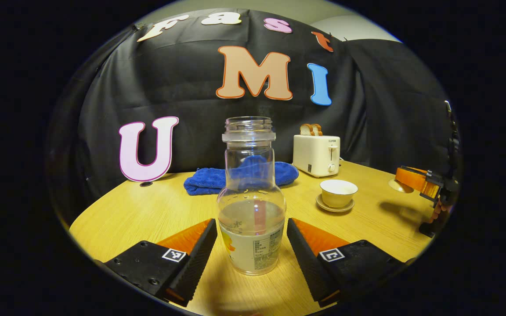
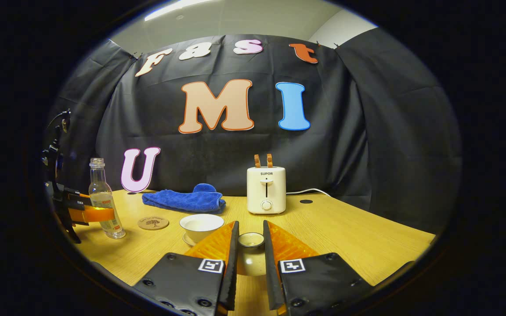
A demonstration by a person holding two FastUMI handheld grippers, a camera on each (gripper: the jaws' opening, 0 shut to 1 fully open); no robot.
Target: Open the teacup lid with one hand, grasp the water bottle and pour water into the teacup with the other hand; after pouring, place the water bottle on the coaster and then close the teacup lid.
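Nearest the lens in the left gripper view, the left gripper stands wide open, a finger to each side of the water bottle, with a gap on both sides and no finger touching the glass. That bottle stands upright on the wooden table, long axis vertical, uncapped mouth pointing up, water filling its lower part; its label carries print too small to read. Behind it lies a blue towel near the table's far edge, and to the right a cream toaster with toast in its slots (its small logo is illegible here). A lidless teacup sits on its saucer toward the table's right side, with bare wood between cup and bottle. At the right edge the right gripper hangs above the table.

In the right gripper view, the right gripper is nearly closed, both fingers pressing on the teacup lid, knob end up. The toaster reads "SUPOR". A round coaster lies between bottle and teacup, flat on the table's left part.
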